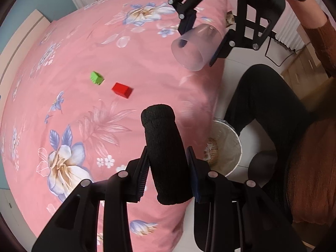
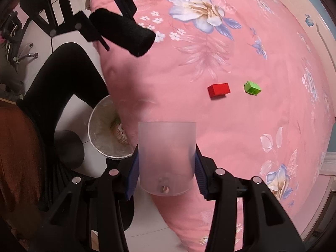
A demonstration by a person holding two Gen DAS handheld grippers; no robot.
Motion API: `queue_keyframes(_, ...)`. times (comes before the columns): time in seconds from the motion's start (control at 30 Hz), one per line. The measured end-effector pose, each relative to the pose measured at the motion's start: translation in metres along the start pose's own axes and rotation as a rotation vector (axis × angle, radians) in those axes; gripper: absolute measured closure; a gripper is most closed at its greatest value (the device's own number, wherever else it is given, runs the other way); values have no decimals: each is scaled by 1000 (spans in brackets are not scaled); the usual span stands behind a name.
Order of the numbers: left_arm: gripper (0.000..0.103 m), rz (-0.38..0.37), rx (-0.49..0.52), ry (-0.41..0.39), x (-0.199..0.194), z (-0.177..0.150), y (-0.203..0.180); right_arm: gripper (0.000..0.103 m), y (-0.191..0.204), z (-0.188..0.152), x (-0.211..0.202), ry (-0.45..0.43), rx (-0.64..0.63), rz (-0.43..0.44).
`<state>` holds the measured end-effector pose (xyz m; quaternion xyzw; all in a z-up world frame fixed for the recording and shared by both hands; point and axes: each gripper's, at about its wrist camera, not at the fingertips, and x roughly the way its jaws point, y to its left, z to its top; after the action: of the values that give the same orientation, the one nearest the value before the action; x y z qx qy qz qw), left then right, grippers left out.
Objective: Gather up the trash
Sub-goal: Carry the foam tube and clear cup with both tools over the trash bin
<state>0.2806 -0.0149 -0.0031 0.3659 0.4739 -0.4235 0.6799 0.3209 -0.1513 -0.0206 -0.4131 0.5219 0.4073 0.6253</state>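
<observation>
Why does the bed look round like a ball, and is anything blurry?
Left wrist view: the fisheye lens bulges the bed; the cup is slightly smeared. Right wrist view: same bulge, dark corners; the red block is sharp, the bin soft.

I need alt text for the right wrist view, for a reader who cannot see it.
The right claw grips a translucent plastic cup above the edge of a pink floral bedspread. The left claw holds a black foam roll at upper left, a lined trash bin stands on the floor below, and a red block and green block lie on the bed.
</observation>
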Motion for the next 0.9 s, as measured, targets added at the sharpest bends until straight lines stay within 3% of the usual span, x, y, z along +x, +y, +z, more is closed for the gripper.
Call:
queue_keyframes(0.4,66,-36,27,-17,8,-9,-51,56,47,-14,-8,9,-2,-14)
queue_keyframes(0.9,66,-97,58,-15,40,-38,-107,56,110,-29,20,18,-29,-3)
